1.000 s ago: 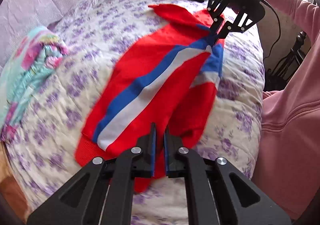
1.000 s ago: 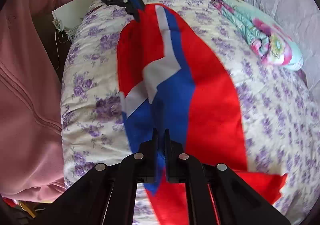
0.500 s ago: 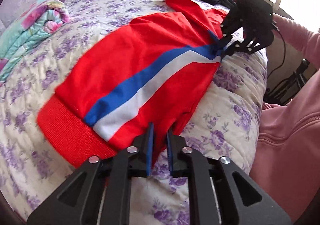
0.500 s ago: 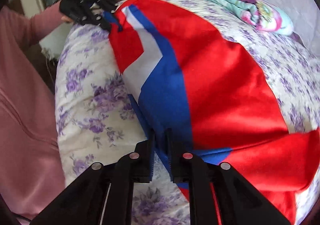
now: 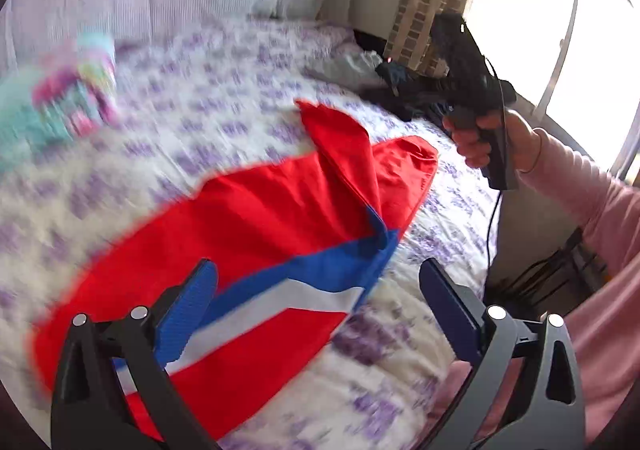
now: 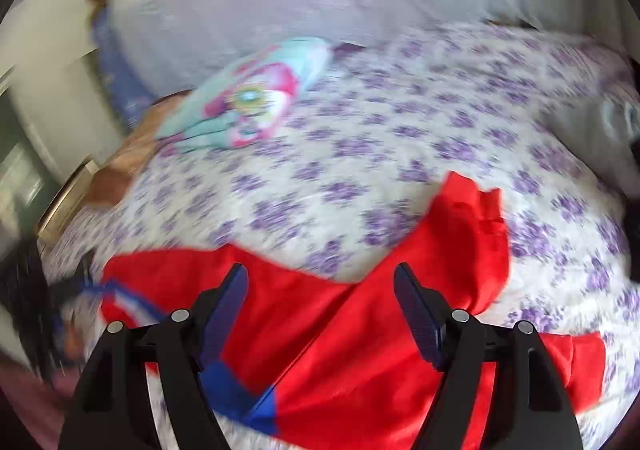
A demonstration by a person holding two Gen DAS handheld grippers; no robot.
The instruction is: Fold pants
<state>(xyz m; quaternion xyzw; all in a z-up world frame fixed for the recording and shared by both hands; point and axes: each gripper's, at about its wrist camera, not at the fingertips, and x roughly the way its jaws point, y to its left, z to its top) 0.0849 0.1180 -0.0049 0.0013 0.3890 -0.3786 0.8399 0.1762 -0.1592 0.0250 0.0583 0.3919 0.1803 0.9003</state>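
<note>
The red pants [image 5: 280,218] with a blue and white side stripe lie spread on the flowered bedspread [image 5: 224,98]. My left gripper [image 5: 320,302] is open and empty, held just above the striped end. My right gripper [image 6: 320,306] is open and empty above the red cloth [image 6: 360,362], where a loose red flap [image 6: 472,218] sticks out to the right. The right gripper's body [image 5: 472,90] shows in the left wrist view, lifted off the pants. Both views are blurred by motion.
A folded teal and pink cloth [image 6: 244,102] lies near the far side of the bed by the pale wall. Dark and grey clothes [image 5: 396,86] are piled at the bed's far end by a window. My pink sleeve [image 5: 592,202] is at right.
Both grippers have opened and let go of the pants, then lifted away. The pants now lie flat on the bed. Both cameras have swung toward the wall.
</note>
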